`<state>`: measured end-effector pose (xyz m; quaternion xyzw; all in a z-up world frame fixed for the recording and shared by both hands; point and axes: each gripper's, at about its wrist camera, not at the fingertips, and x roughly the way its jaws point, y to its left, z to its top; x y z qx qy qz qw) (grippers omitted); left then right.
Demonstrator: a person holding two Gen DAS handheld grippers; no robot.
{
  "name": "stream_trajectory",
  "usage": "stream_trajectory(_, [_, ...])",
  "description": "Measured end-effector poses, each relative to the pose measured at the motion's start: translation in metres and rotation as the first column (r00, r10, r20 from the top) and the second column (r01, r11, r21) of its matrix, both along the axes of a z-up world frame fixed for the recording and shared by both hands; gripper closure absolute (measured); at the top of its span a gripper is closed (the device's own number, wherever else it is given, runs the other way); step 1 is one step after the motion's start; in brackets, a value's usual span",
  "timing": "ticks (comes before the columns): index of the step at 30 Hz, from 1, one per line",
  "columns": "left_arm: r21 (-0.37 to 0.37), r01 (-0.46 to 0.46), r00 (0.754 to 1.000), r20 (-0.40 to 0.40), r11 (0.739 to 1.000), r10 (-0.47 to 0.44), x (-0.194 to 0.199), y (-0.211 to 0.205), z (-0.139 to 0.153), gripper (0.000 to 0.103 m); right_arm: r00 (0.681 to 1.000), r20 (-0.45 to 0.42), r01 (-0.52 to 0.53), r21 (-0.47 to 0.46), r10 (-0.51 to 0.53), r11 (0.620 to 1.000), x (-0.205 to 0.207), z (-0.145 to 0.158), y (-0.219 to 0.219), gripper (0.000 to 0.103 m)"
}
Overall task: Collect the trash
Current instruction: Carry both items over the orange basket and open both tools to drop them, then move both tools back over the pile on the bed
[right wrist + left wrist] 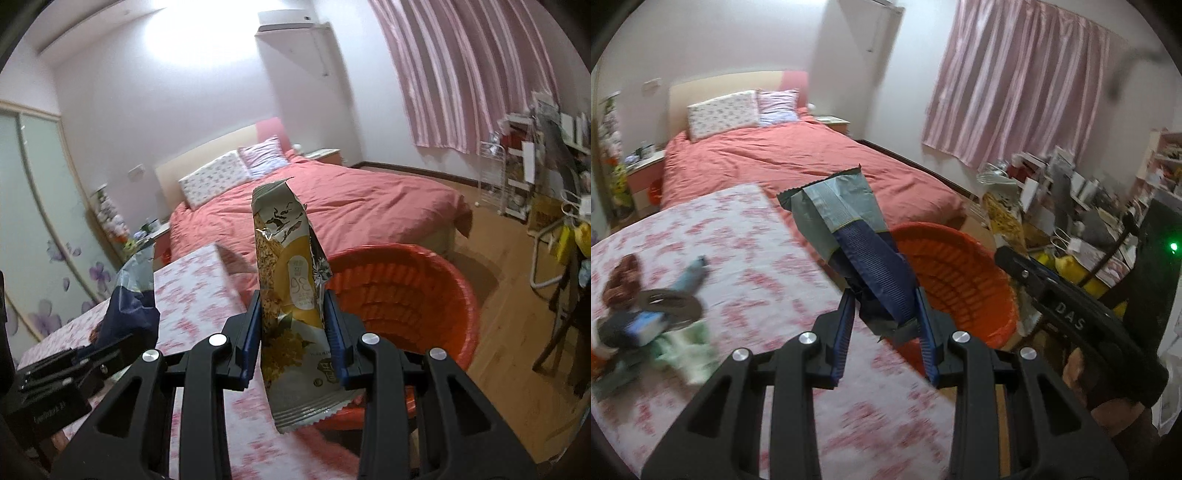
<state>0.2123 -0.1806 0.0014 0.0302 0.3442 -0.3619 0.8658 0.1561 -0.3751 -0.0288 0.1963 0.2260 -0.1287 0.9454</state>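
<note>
Wrappers ride pinched in both grippers toward an orange bin: the left gripper (884, 321) is clamped on a blue-and-grey wrapper (846, 229), its ribbed blue pads (846, 325) pressing the dark lower end while the pale upper part fans out toward 11 o'clock. The right gripper (293, 321) is closed on a yellow-and-silver wrapper (291, 291), held about mid-length so the torn top stands up at 12 o'clock and the crimped bottom seam hangs toward the camera.

Each packet appears to be carried upright and clear of the tabletop, likely so it can be dropped straight into the orange bin (454, 291), which stands on the wooden floor just beside the table at 2 o'clock from either gripper. Its wall is moulded plastic with a ribbed, basket-like pattern.

Both wrappers look like thin crinkled foil film, light and springy, with serrated seals; they may cling to the pads on release. More rubbish (650, 310), including a brown packet and a green scrap, lies at 9 o'clock on the floral tablecloth (746, 236), blurred. A red-covered bed (798, 162) fills the background.
</note>
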Motion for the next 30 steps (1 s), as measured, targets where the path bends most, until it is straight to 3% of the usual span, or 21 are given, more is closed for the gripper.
stream_trajectory(9, [0.049,0.105,0.994,-0.034,0.993,-0.103,0.020,-0.086,-0.030,0.065,0.998,-0.028,0.060,0.087,-0.058,0.994,0.014,-0.027,-0.047,0.068])
stream_trajectory(14, [0.097,0.087,0.994,-0.074,0.991,-0.080,0.038,-0.105,-0.054,0.052,0.997,-0.036,0.066,0.147,-0.062,0.987,0.021,-0.042,-0.063,0.051])
stream_trajectory(20, [0.131,0.040,0.996,-0.079,0.991,-0.029,0.048,-0.088,-0.065,0.042,0.996,-0.066,0.077,0.151,-0.068,0.986,0.020,-0.048,-0.065,0.040])
stream_trajectory(30, [0.169,-0.080,0.997,-0.009,0.982,0.083,0.042,-0.035,-0.049,0.033,0.994,-0.091,0.077,0.111,-0.067,0.991,0.018,-0.035,-0.059,0.040])
